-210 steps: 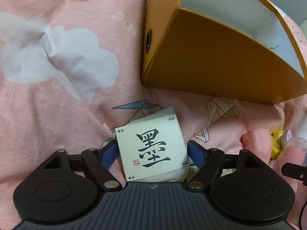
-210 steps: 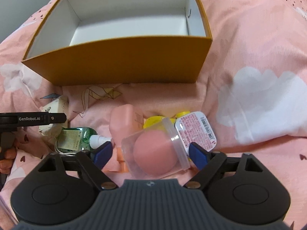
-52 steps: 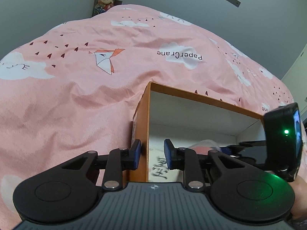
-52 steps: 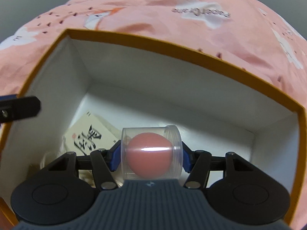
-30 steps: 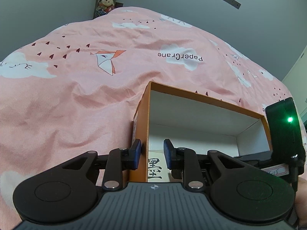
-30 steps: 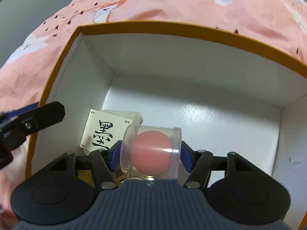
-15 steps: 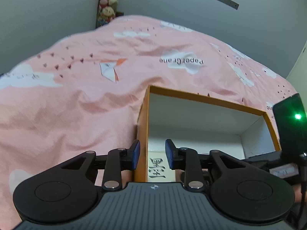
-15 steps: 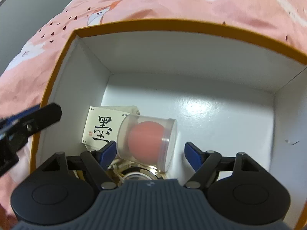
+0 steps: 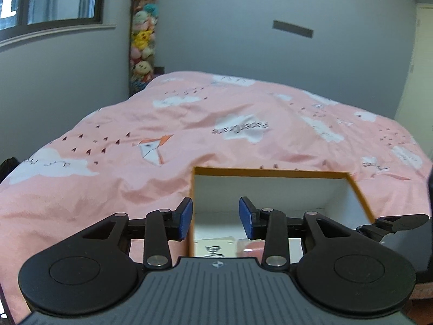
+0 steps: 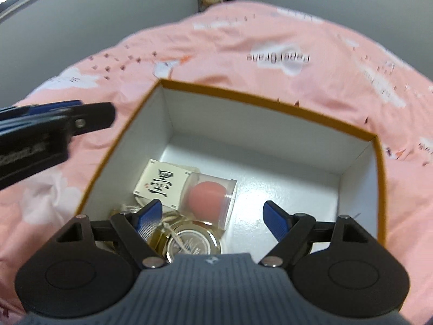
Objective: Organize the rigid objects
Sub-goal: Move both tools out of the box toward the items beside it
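Drop-off done: clear capsule (image 10: pixel 213 199) and card (image 10: pixel 162 184) lie in box (image 10: pixel 270 103). Both hand-held grippers, right (image 10: pixel 212 215) and left (image 9: pixel 216 218), have just been opening, nothing between them. Next: fetch another item.

Below me a bed's pink quilt printed with white clouds and paper cranes (image 9: pixel 189 124) carries an open orange cardboard box with white inside (image 10: pixel 270 105).

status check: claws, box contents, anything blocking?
Both claws, left and right, open, empty. Clear case and card box rest in orange box. Nothing blocking.
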Demonstrator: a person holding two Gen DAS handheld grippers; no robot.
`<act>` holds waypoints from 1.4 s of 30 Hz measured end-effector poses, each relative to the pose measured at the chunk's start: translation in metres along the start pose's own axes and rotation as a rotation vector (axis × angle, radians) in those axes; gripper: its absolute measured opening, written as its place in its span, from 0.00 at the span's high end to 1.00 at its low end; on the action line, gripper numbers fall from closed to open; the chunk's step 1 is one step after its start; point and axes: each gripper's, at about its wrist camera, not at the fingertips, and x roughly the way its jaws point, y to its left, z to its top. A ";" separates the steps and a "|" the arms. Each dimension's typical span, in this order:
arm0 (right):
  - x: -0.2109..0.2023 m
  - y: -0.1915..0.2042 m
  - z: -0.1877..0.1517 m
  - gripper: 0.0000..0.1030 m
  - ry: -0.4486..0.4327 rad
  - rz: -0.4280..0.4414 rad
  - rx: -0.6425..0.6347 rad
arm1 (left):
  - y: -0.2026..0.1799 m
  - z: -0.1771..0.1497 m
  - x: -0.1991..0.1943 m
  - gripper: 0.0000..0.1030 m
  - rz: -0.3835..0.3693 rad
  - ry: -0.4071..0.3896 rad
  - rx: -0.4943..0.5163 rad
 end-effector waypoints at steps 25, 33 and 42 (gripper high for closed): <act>-0.087 -0.018 -0.128 0.18 -0.012 -0.058 0.222 | -0.018 -0.077 -0.032 0.44 -0.313 0.278 0.125; -0.085 -0.046 -0.161 0.18 0.072 -0.080 0.415 | -0.011 -0.108 -0.020 0.38 -0.341 0.444 0.124; -0.068 -0.042 -0.181 0.33 0.184 -0.044 0.421 | -0.026 -0.128 -0.012 0.33 -0.382 0.544 0.309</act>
